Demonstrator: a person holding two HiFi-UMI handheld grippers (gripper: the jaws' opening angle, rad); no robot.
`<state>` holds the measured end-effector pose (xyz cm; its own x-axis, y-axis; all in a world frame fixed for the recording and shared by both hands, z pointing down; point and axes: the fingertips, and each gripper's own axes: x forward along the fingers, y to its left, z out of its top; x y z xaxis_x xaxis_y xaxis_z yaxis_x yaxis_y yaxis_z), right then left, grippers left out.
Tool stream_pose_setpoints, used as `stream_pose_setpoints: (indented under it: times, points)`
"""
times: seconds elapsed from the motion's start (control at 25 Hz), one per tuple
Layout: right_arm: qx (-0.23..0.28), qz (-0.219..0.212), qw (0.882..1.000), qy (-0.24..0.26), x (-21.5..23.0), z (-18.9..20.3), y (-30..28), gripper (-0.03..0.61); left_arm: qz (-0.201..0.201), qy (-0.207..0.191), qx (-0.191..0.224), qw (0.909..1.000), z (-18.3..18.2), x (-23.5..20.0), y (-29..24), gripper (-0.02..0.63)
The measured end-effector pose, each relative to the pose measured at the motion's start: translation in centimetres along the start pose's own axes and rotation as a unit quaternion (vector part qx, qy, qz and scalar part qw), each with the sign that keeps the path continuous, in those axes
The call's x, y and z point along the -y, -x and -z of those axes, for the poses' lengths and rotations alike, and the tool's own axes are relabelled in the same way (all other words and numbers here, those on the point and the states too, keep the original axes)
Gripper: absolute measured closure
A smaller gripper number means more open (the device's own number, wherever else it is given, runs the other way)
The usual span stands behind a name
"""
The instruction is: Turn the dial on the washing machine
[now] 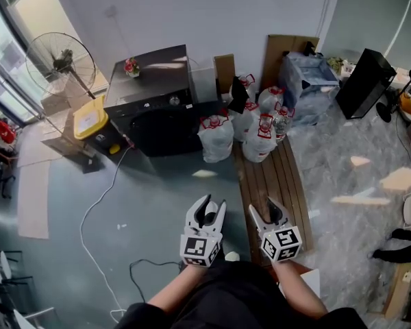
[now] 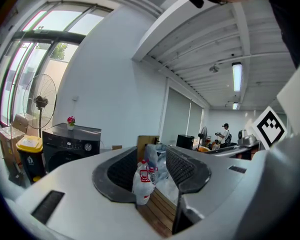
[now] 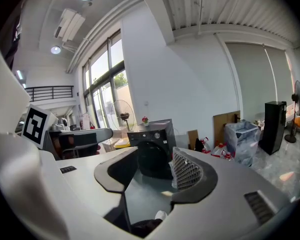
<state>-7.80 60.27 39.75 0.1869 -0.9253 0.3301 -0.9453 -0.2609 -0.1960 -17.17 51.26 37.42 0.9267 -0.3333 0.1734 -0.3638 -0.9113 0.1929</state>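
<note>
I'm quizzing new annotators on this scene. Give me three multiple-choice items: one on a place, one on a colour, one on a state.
1. Where does the flower pot stand?
A) on the wooden slats
B) on the washing machine
C) on the floor by the fan

2. What colour is the lid of the bin beside the machine?
A) blue
B) green
C) yellow

3. How is the right claw?
A) open and empty
B) shut, empty
C) shut on a bag

Key: 1 B, the pot sits on the machine's top; 2 C, the lid is yellow; 3 A, its jaws stand apart with nothing held.
</note>
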Motion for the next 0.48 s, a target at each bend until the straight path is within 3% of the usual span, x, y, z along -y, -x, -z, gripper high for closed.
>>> stream_pose_setpoints:
  times: [0.48]
  points:
    - [-0.002,0.019,1.0,0.002,5.0,-4.3,-12.1,0.394,0.026,-0.008,-0.009,0.9996,-2.3,-7.1,-12.0,0.459]
